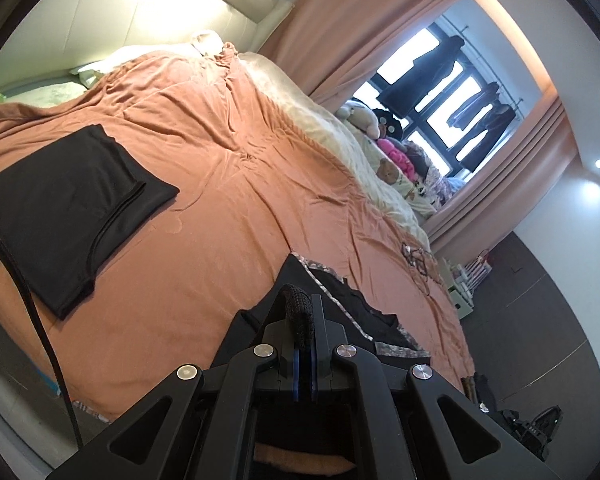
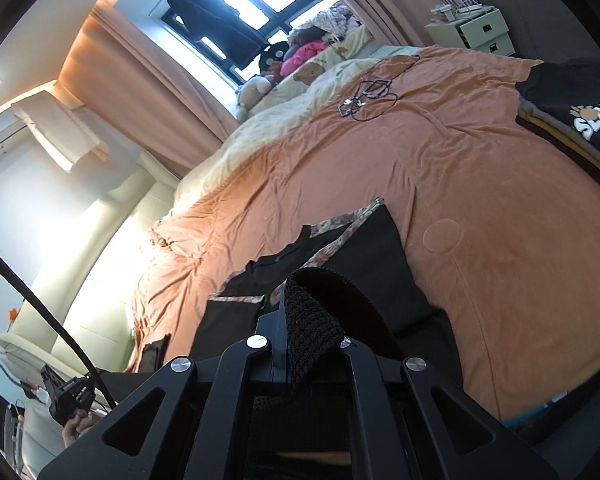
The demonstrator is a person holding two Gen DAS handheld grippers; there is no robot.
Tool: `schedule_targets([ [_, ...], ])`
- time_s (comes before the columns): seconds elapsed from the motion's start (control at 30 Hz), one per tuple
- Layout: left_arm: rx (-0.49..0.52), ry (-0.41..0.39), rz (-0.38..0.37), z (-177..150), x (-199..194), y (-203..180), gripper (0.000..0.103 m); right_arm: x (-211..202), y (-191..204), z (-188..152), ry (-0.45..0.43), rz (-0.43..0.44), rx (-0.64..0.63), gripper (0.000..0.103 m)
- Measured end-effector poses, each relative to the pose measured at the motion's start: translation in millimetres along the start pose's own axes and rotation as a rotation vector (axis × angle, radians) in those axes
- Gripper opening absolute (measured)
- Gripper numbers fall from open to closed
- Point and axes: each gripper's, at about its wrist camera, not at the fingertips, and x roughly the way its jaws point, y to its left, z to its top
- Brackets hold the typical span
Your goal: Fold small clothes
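A black garment with patterned trim lies on the orange bed cover, just past my left gripper. The left gripper is shut on a black knit edge of it. In the right wrist view the same garment spreads on the cover. My right gripper is shut on a black knit band of it, which drapes over the fingers. A folded black garment lies flat on the bed to the left.
A stack of folded shirts sits at the right edge of the bed. Glasses and a cord lie on the cover. Soft toys line the window side. A white drawer unit stands beyond the bed.
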Motion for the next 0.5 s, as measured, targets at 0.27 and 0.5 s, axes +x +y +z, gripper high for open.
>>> schedule_targets([
  [0.27,0.054,0.056,0.072,17,68,-13,0.003,54,-3,22,0.055,-0.081,-0.009,0.0],
  [0.5,0.061,0.144,0.159,18,141,-1,0.003,108,-9,27,0.124,-0.156,0.001,0.0],
])
